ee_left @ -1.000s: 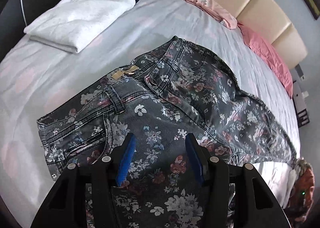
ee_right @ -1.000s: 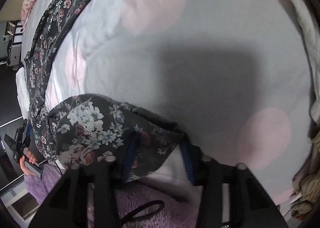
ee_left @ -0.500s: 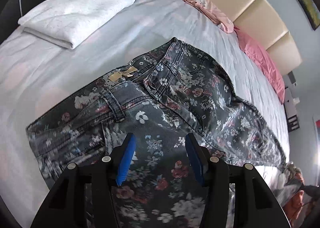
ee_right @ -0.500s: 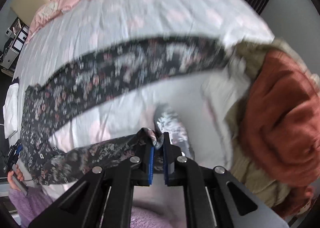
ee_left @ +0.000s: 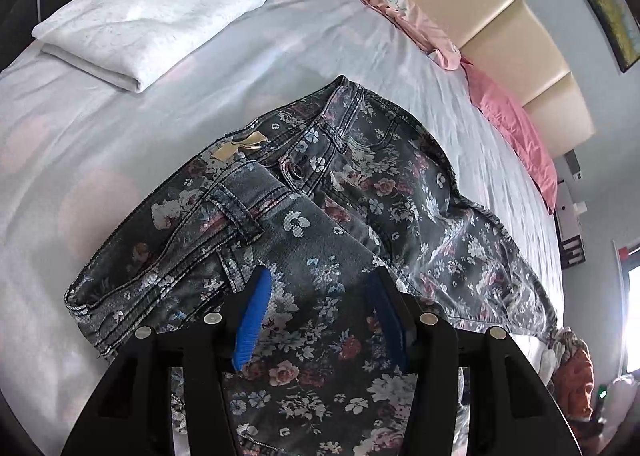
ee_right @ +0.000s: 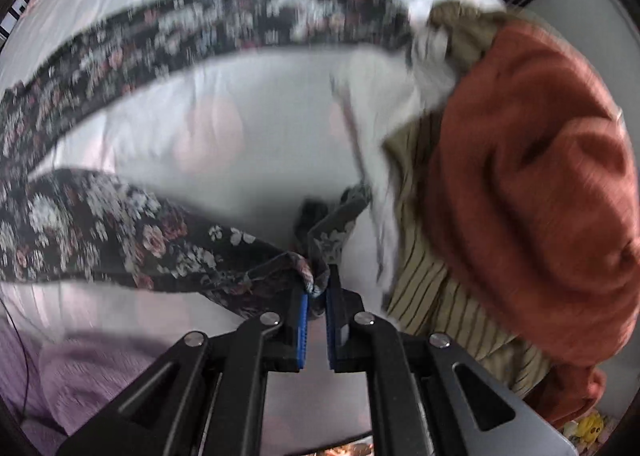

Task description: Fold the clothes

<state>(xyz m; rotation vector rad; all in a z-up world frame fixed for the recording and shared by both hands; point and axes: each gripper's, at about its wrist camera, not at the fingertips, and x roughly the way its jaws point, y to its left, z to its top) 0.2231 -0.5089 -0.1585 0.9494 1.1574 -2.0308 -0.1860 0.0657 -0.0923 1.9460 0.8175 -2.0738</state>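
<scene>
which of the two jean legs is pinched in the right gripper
The nearer leg of the floral jeans: its hem end is clamped in the right gripper. The other leg lies stretched across the bed farther off, untouched.

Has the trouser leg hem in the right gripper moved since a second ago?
Yes. The right gripper closed on the hem and lifted it up off the sheet, towards the orange sweater.

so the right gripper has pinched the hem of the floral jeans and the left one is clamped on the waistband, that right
Not quite. The right gripper is shut on the hem of the floral jeans, as the right wrist view shows. But the left gripper is not clamped on the waistband: the left wrist view shows its jaws standing apart over the jeans, below the waistband, gripping nothing.
</scene>
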